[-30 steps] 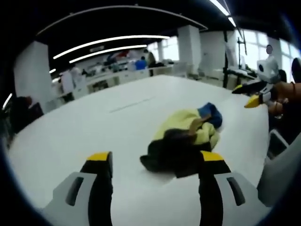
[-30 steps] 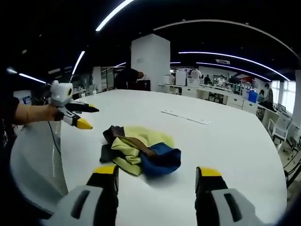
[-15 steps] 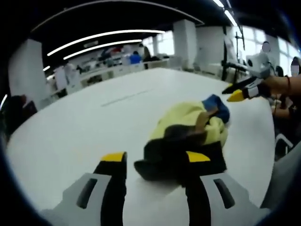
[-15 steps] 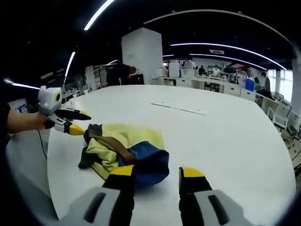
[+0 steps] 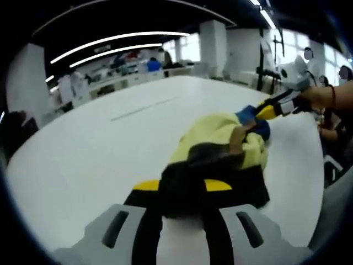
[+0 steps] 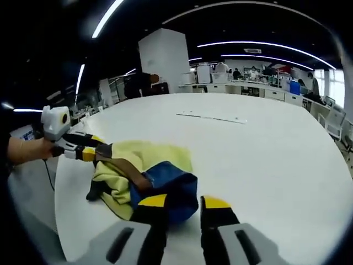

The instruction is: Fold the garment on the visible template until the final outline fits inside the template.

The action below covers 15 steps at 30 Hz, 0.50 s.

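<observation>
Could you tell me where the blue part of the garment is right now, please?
In the right gripper view, the blue part lies on the white table, just ahead of the right gripper, beside the yellow fabric.

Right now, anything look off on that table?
The garment sits in a crumpled heap on the table, not spread flat, with yellow, blue and dark parts bunched together. The left gripper is at its dark edge, the right gripper at the blue part.
</observation>
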Available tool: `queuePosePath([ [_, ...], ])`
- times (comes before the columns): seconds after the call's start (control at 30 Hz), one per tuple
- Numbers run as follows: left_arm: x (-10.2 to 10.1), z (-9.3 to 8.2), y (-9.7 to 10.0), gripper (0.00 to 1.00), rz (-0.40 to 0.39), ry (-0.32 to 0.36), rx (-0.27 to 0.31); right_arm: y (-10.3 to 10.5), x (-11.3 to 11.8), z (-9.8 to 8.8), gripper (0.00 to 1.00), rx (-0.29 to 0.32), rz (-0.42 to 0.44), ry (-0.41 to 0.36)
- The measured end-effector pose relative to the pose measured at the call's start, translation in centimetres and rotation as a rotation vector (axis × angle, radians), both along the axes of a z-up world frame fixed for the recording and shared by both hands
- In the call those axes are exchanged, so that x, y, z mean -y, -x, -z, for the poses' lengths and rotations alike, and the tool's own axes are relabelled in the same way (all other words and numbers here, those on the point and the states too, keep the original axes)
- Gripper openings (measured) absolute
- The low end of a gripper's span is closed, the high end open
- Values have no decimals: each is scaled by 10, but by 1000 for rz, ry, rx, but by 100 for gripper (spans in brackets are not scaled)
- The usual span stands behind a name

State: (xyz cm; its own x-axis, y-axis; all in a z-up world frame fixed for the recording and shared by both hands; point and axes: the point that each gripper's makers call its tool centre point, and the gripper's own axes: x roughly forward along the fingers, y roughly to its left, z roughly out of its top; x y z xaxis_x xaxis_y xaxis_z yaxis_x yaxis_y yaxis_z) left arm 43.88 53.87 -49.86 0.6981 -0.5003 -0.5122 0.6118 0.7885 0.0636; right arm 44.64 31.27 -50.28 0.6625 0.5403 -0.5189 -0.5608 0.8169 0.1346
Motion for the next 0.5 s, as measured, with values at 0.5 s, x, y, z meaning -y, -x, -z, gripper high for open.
queuePosePath([
  [0.5,3,-4,3,0,11,74,-46,-4,1,-16,0,32,11,-51],
])
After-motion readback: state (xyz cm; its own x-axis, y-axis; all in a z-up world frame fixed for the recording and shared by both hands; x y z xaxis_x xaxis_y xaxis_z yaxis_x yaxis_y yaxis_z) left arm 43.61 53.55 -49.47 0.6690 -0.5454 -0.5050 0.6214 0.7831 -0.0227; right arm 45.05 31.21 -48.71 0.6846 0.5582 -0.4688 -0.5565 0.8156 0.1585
